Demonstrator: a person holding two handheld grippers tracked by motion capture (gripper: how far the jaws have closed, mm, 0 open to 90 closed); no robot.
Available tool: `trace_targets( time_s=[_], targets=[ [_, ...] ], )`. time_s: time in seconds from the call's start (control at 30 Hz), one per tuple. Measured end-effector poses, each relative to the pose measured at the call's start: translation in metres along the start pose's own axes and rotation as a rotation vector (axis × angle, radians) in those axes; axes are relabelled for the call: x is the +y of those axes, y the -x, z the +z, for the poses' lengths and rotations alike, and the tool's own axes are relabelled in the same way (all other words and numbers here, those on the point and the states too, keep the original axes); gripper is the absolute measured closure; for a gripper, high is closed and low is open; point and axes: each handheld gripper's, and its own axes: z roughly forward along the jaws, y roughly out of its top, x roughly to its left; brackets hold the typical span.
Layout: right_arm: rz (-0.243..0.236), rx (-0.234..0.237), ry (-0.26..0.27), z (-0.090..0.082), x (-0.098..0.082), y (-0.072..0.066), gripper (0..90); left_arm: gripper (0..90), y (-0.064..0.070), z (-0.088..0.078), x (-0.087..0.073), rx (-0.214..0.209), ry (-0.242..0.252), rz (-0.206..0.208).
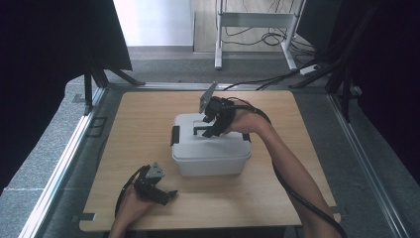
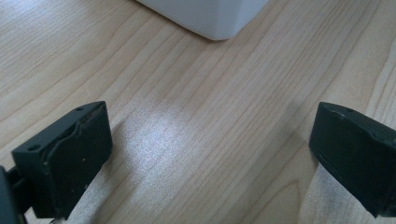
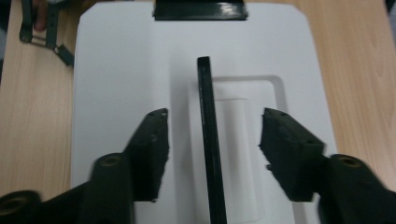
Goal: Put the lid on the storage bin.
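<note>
White box (image 1: 210,148) in the middle of the surface (image 1: 277,198), black handle (image 3: 208,140) standing up on its lid, running near to far. Right gripper (image 3: 212,140) right over it, fingers half open either side, not touching. Left gripper (image 1: 166,196) low at near left, fingers wide open, holding nothing.

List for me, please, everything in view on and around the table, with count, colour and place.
storage box: one, white, middle of the table
handle: one, black, standing up on the box lid
latches: two, black, one at each end of the box
table: one, light wood
frame: one, white metal, on the floor beyond the table
left tongs: one, black, open, near the table's front edge
right tongs: one, black, open, jaws either side of the handle
</note>
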Motion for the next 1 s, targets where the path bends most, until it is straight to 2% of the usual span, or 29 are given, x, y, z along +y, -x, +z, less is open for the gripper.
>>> trace_targets(
  time_s=[0.1, 0.17, 0.3, 0.43, 0.57, 0.63, 0.77, 0.9, 1.0],
  targets=[
    [0.032, -0.031, 0.016, -0.005, -0.007, -0.003, 28.6, 0.0, 0.0, 0.0, 0.0, 0.001, 0.0, -0.001],
    [0.051, -0.059, 0.013, -0.008, -0.012, -0.005, 23.8, 0.0, 0.0, 0.0, 0.0, 0.001, 0.0, -0.001],
    [0.094, -0.09, 0.051, -0.015, -0.026, -0.009, 17.4, 0.0, 0.0, 0.0, 0.0, 0.005, 0.0, -0.006],
    [0.123, -0.115, 0.063, -0.019, -0.034, -0.012, 15.1, 0.0, 0.0, 0.0, 0.0, 0.007, 0.0, -0.01],
    [0.174, -0.137, 0.094, -0.028, -0.053, -0.019, 13.5, 0.0, 0.001, 0.0, 0.0, 0.016, 0.0, -0.016],
    [0.176, -0.139, 0.096, -0.03, -0.056, -0.02, 13.4, 0.0, 0.001, 0.0, 0.0, 0.017, -0.001, -0.018],
    [0.233, -0.153, 0.126, -0.042, -0.075, -0.024, 13.2, 0.0, 0.001, -0.001, 0.0, 0.018, -0.001, -0.02],
    [0.266, -0.168, 0.132, -0.049, -0.086, -0.027, 13.1, 0.0, 0.001, 0.0, 0.0, 0.019, 0.0, -0.02],
    [0.311, -0.181, 0.145, -0.056, -0.102, -0.03, 13.0, 0.0, 0.001, 0.0, 0.0, 0.021, 0.002, -0.022]
  ],
)
